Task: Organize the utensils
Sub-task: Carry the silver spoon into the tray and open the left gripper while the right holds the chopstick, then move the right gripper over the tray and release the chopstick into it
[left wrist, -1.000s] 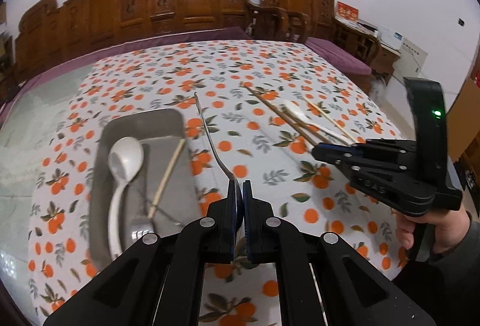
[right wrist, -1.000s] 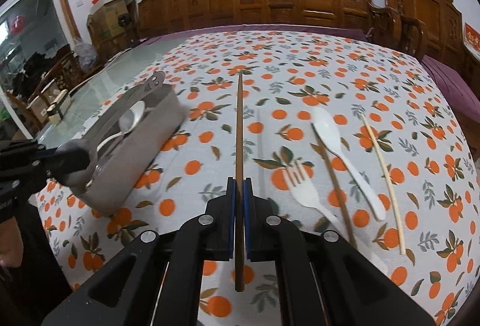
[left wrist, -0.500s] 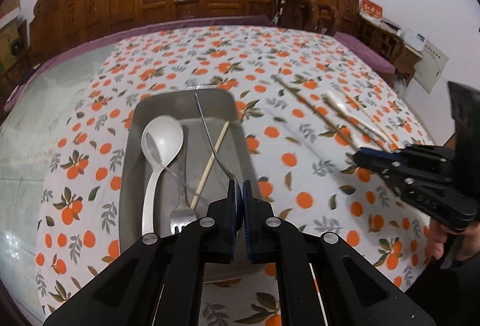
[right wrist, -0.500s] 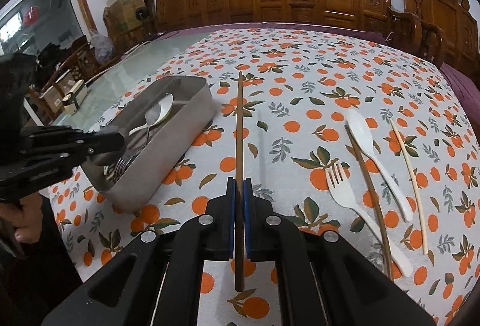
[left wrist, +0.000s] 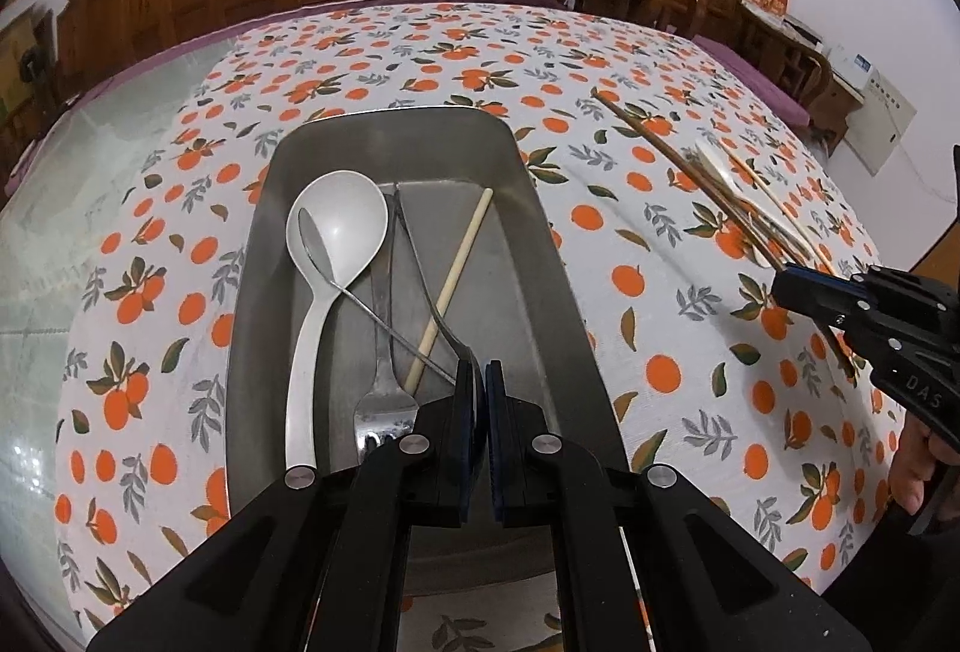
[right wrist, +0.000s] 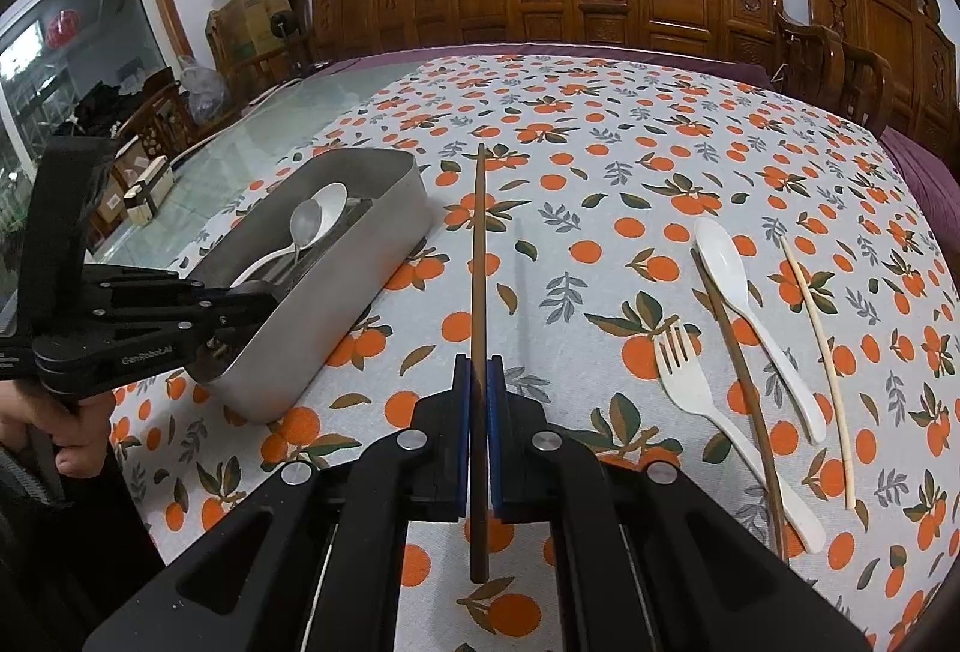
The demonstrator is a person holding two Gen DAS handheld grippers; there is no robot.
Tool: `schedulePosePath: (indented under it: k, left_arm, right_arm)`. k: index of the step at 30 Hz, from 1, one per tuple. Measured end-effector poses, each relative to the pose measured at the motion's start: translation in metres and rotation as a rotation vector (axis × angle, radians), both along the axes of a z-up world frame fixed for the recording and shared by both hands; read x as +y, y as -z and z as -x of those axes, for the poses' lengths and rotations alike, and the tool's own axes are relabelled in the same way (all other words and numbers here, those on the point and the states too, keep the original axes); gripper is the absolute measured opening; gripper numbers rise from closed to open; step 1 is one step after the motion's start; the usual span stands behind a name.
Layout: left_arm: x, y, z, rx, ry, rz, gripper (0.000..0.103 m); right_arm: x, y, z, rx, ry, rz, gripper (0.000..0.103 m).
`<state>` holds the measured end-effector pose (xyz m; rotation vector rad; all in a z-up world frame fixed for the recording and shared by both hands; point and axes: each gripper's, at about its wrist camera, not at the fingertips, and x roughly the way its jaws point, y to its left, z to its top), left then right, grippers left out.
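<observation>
Four utensils in metal tray (left wrist: pixel 543 256); both claws clamped, left gripper (left wrist: pixel 478 376) on spoon (left wrist: pixel 414 256), right gripper (right wrist: pixel 478 370) on chopstick (right wrist: pixel 478 256).

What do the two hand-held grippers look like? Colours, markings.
Both are matte black plastic with silver screws and blue finger pads. The left hand-held gripper reads "GenRobot.AI" on its side in the right wrist view; the right hand-held gripper shows "DAS" in the left wrist view.

Both wrist views (close, downward) share tray (left wrist: pixel 540 256).

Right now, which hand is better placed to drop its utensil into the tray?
Left. Its fingers hold the metal spoon over the tray; the right gripper holds its dark chopstick beside it.
</observation>
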<state>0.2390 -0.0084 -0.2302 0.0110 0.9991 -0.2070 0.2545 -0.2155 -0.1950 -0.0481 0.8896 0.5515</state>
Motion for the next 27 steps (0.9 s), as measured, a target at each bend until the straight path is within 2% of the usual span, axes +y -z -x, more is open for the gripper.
schedulePosePath:
  k: [4, 16, 18, 22, 27]
  left_arm:
    - [0.001, -0.002, -0.001, -0.003, -0.010, -0.015, 0.004]
    - [0.022, -0.039, 0.004, -0.097, -0.045, -0.012, 0.006]
    - [0.028, -0.044, 0.004, -0.111, -0.054, -0.012, 0.016]
    - [0.040, -0.052, 0.005, -0.131, -0.075, -0.021, 0.022]
    - [0.057, -0.059, 0.006, -0.150, -0.104, -0.019, 0.042]
  right_arm:
    - [0.004, -0.003, 0.002, -0.002, -0.008, -0.004, 0.006]
    - [0.031, -0.018, 0.015, -0.013, -0.030, -0.008, 0.006]
    - [0.037, -0.022, 0.017, -0.013, -0.033, -0.016, 0.006]
    - [0.053, -0.025, 0.016, 0.000, -0.035, -0.035, 0.006]
    - [0.076, -0.022, 0.012, 0.042, -0.036, -0.068, 0.006]
